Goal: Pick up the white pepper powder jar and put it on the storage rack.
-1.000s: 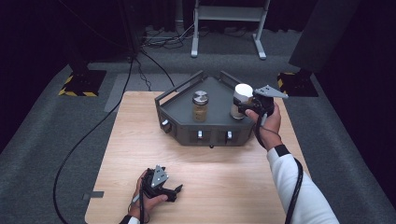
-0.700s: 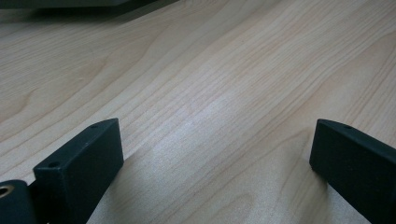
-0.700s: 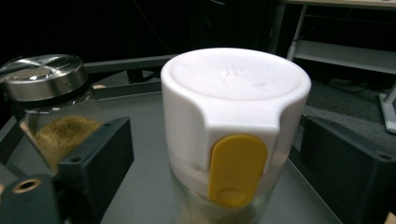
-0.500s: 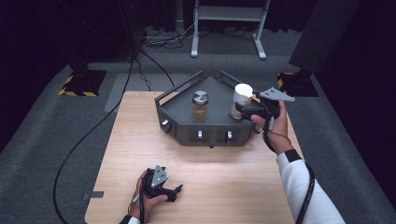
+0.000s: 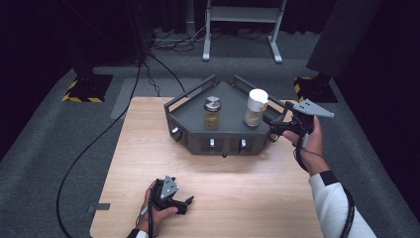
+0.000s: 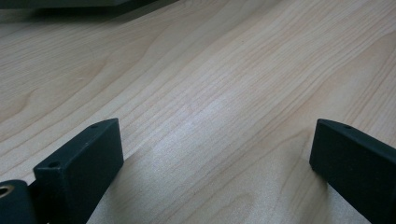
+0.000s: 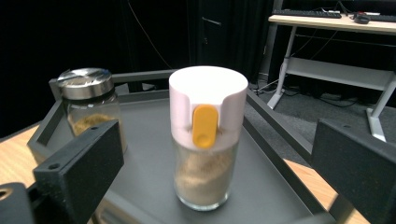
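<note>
Two jars stand on the dark grey tray (image 5: 193,141), and ours is the white-capped one (image 5: 255,107) with the yellow tab, upright on the tray's right half. Our right gripper (image 5: 275,130) has just let go of it: the jaws have been opening and now stand wide apart, nothing between the pads, and the hand has drawn back off the tray's right edge. We judge the placing done. That jar holds pale powder to about half its glass; the metal-lidded jar (image 5: 212,113), well apart to its left, holds a coarser brown spice. Our left gripper (image 5: 174,201) rests open on the wooden table (image 5: 148,163), gripping nothing.
</note>
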A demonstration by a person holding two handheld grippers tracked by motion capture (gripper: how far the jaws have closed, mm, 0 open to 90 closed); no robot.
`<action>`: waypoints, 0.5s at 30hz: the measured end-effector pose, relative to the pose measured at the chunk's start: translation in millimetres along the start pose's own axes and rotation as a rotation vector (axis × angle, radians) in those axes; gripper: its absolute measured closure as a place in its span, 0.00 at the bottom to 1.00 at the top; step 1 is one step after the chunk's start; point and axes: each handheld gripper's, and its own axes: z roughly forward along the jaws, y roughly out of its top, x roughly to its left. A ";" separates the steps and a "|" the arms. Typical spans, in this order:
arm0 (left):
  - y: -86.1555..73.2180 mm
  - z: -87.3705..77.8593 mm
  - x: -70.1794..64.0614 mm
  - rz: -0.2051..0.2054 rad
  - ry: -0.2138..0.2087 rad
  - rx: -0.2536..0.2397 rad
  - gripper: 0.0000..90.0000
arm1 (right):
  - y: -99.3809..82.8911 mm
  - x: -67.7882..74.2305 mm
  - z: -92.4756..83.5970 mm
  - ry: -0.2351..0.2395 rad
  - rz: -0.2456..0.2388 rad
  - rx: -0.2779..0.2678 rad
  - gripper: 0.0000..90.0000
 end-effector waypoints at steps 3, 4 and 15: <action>0.0 0.0 0.1 0.000 0.000 0.000 0.03 | -3.2 0.5 -10.6 -0.005 -0.017 0.000 0.03; 0.0 0.0 0.0 0.000 0.000 0.000 0.03 | -5.2 -0.4 -14.0 -0.002 -0.014 -0.002 0.03; 0.0 0.0 -0.1 0.000 0.001 0.000 0.03 | -31.8 0.2 -43.6 0.005 -0.036 -0.013 0.03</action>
